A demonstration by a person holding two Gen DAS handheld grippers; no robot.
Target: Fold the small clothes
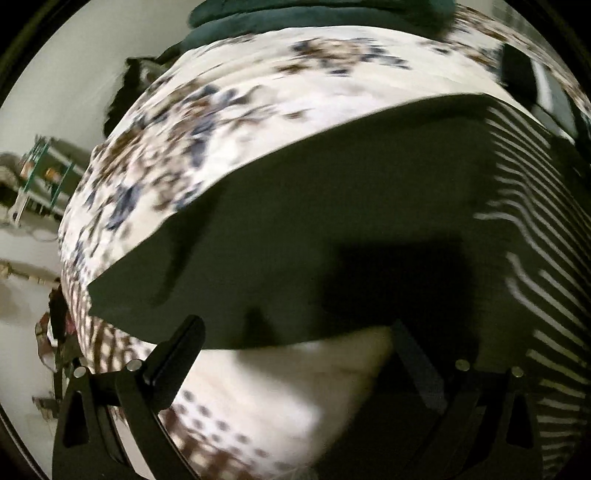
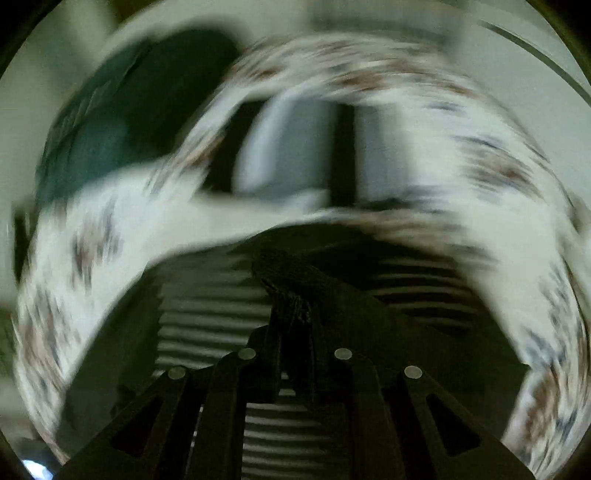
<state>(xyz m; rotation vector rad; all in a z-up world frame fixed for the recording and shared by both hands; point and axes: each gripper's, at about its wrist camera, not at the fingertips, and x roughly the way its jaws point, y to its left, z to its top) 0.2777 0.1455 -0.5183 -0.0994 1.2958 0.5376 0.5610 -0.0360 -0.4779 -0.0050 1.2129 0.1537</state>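
Observation:
A dark garment (image 1: pixel 314 229) with a white-striped part (image 1: pixel 535 258) lies spread on a floral bedsheet (image 1: pixel 229 110). My left gripper (image 1: pixel 295 332) is open, its fingers wide apart just above the garment's near edge. In the blurred right wrist view, my right gripper (image 2: pixel 295 310) is shut on a dark fold of the striped garment (image 2: pixel 207 306), holding it pinched between the fingertips above the sheet (image 2: pixel 110 229).
A dark teal pillow or blanket (image 1: pixel 314 14) lies at the bed's far side and shows in the right wrist view (image 2: pixel 110 118). A dark and grey object (image 1: pixel 532 81) sits at the far right. The floor and a green rack (image 1: pixel 40 170) lie beyond the bed's left edge.

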